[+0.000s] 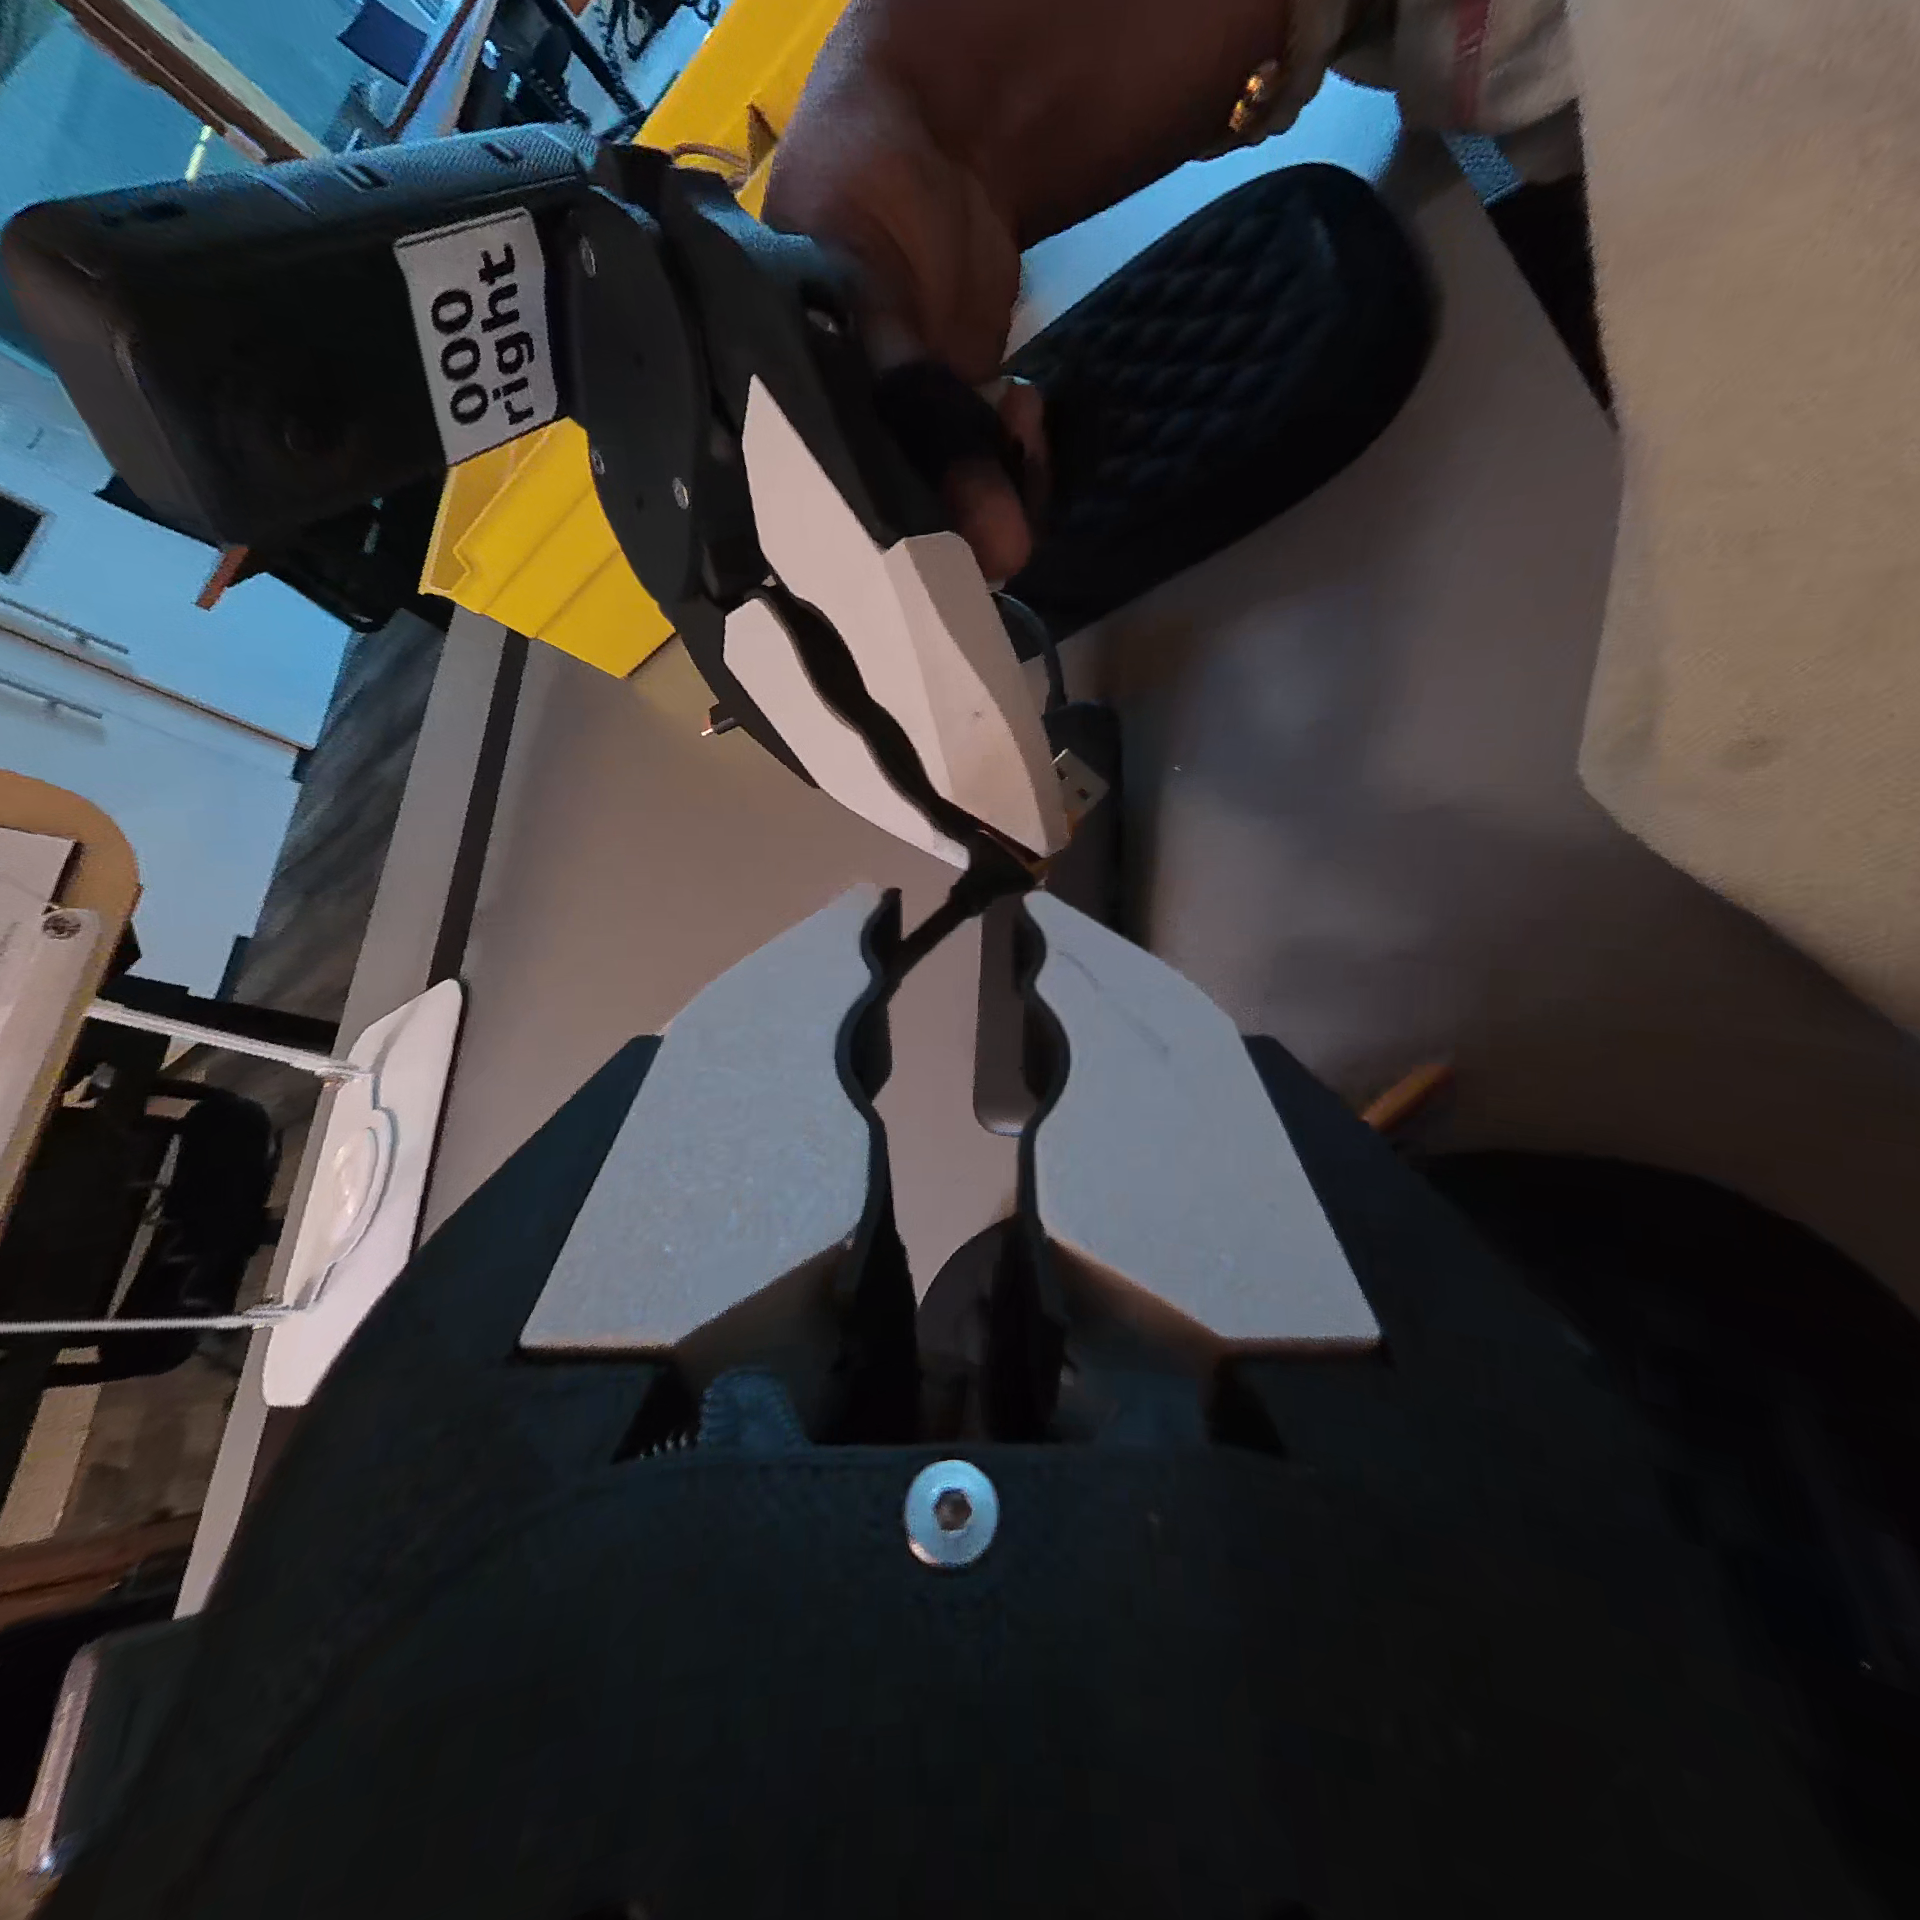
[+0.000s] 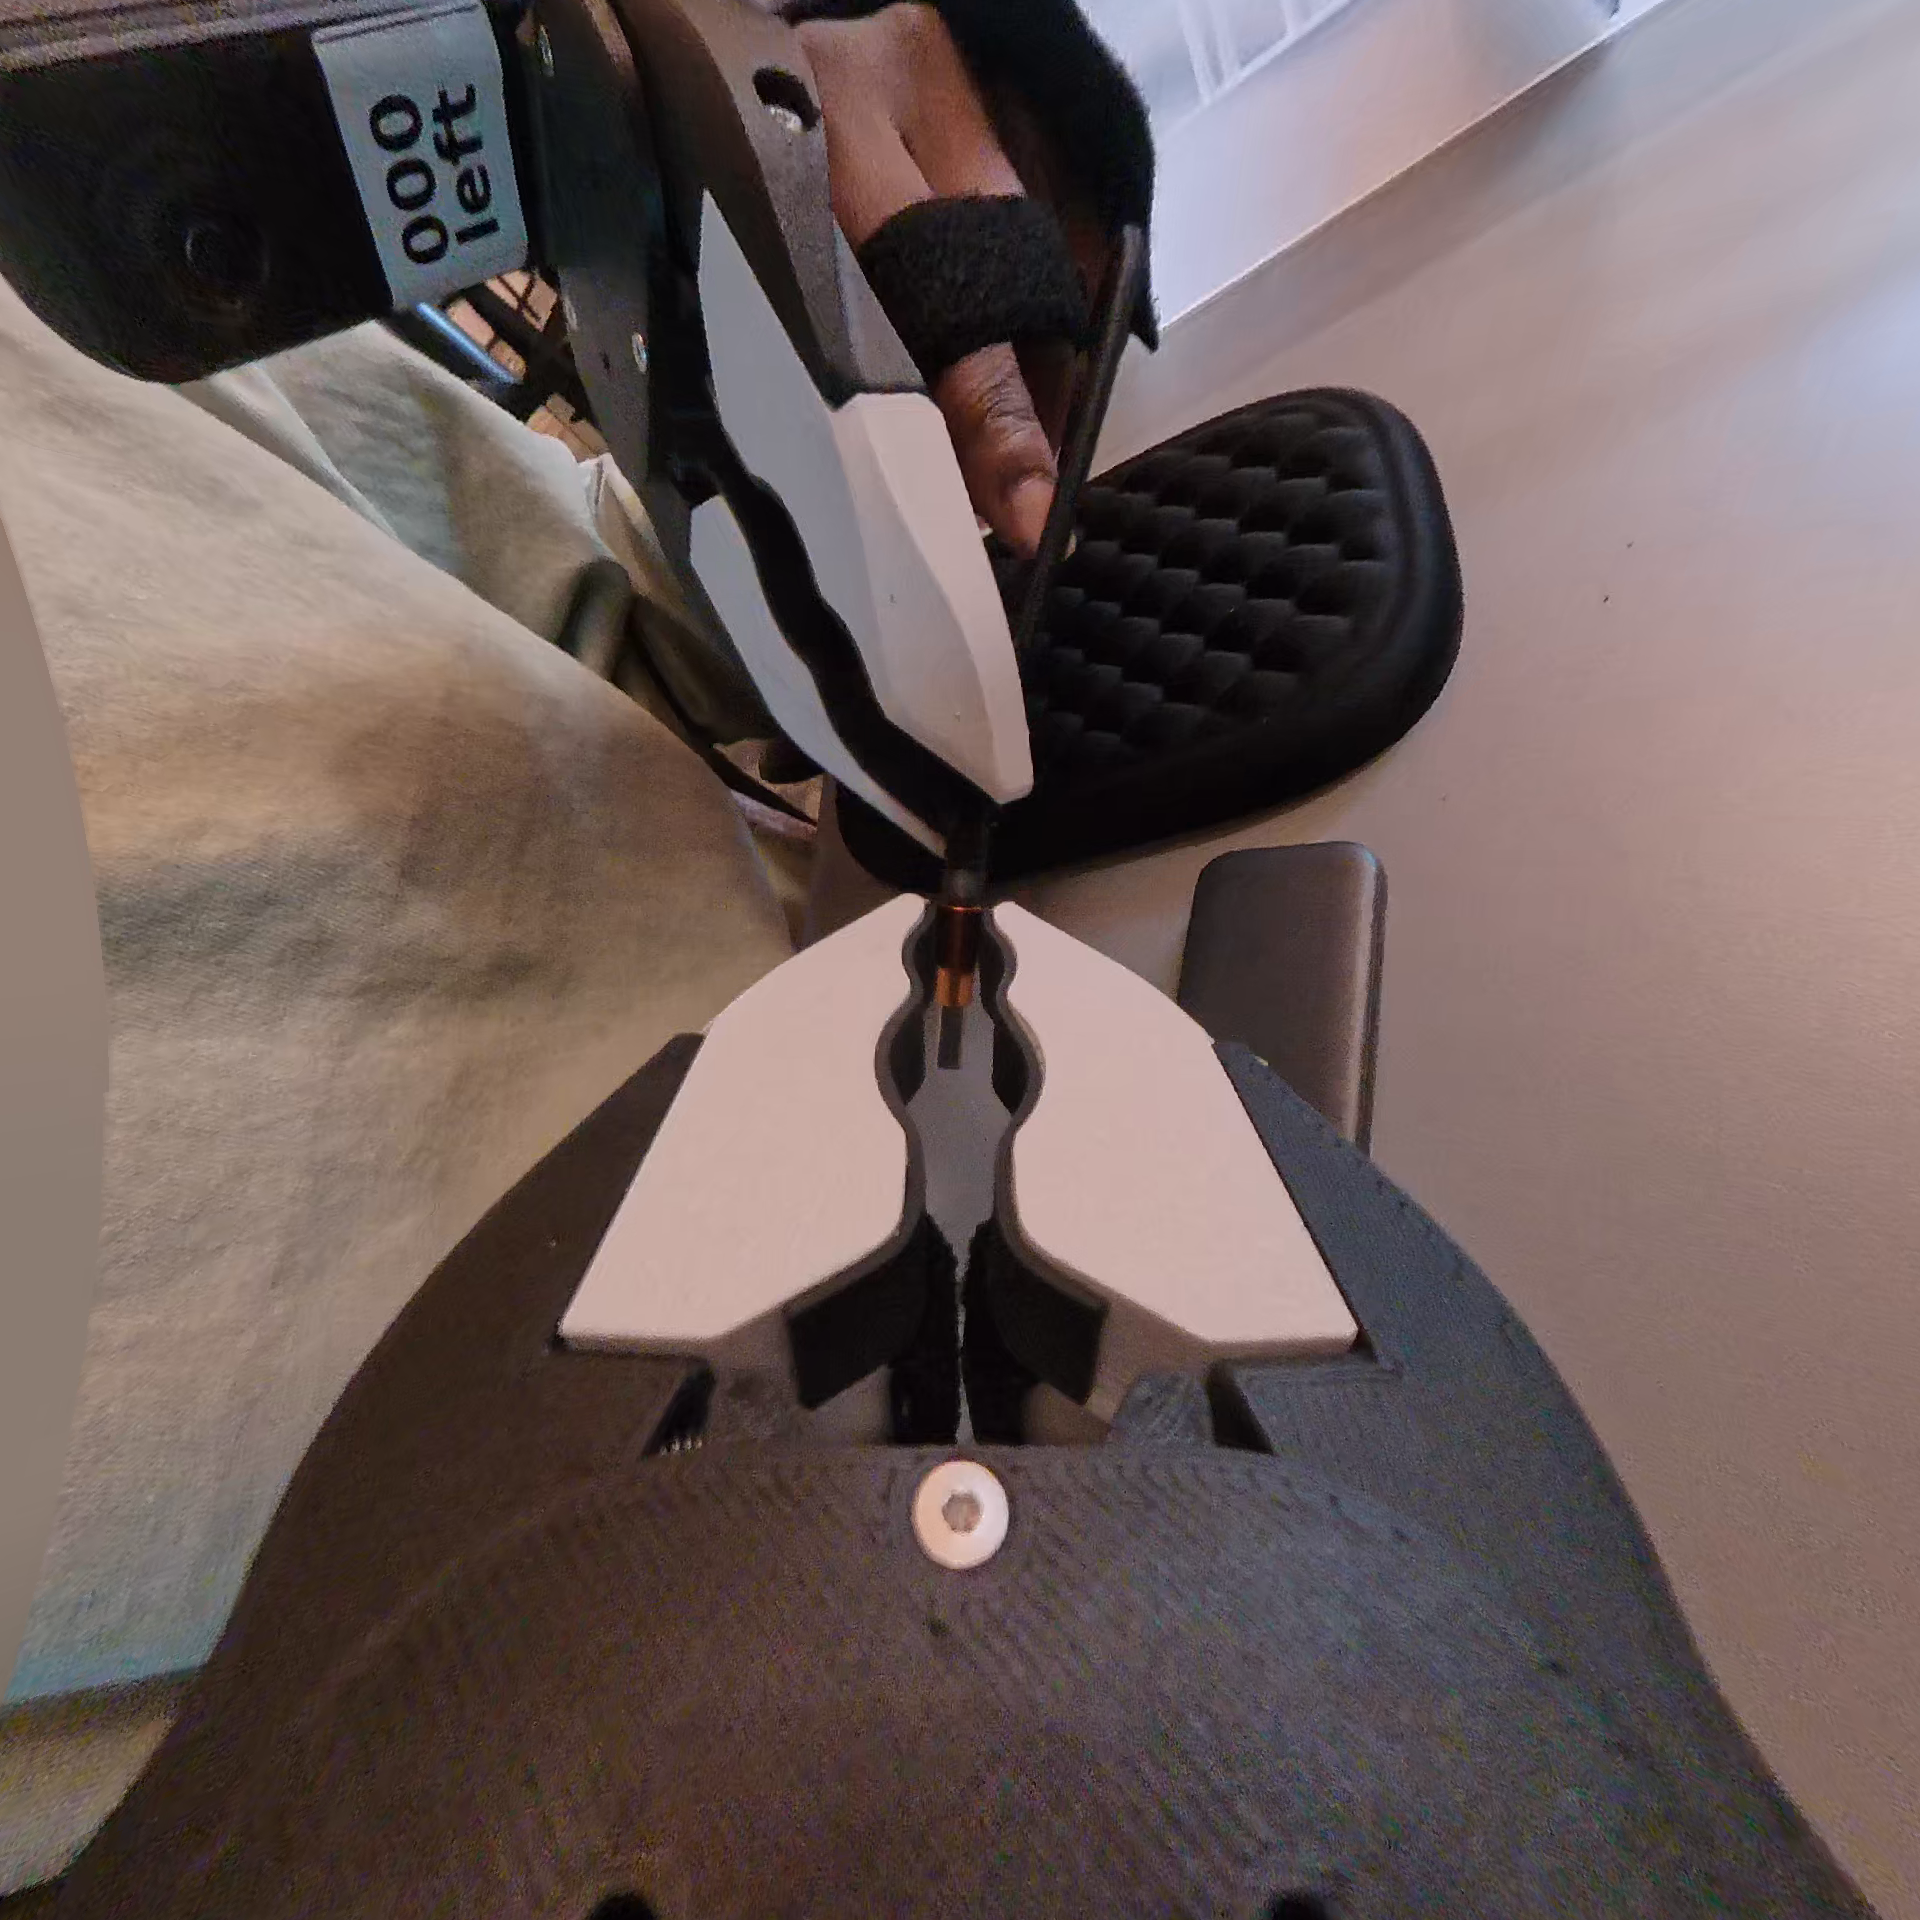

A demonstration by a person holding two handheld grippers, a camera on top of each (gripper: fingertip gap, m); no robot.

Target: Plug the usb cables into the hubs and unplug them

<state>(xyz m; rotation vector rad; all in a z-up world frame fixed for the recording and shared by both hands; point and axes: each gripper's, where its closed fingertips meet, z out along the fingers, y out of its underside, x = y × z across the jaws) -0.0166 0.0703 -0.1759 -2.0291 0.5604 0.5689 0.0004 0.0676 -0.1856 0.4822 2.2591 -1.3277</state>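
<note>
The two grippers meet tip to tip above a grey table [image 1: 1351,831]. My right gripper [image 2: 958,914] is shut on a small plug with copper-coloured bands [image 2: 954,966]; it also shows in the left wrist view [image 1: 1003,847]. My left gripper [image 1: 954,909] is closed on the thin black cable [image 1: 925,940] that leads out of that plug; it also shows in the right wrist view [image 2: 971,821]. A loose USB plug [image 1: 1075,784] hangs behind the right gripper. A dark grey hub [image 2: 1288,966] lies on the table just right of my right fingers. A grey slab [image 1: 1003,1039] shows through my left fingers' gap.
A black quilted pad [image 2: 1247,603] lies on the table behind the grippers and also shows in the left wrist view [image 1: 1226,395]. A yellow bin [image 1: 540,540] stands at the table's far edge. A person's beige clothing [image 2: 312,831] fills one side. The dark grey hub [image 2: 1288,966] is about 7 centimeters from both grippers' fingertips. Left tips and right tips are each some 7 centimeters from the grey slab [image 1: 1003,1039]. It is also in sight in the right wrist view [image 2: 1304,915].
</note>
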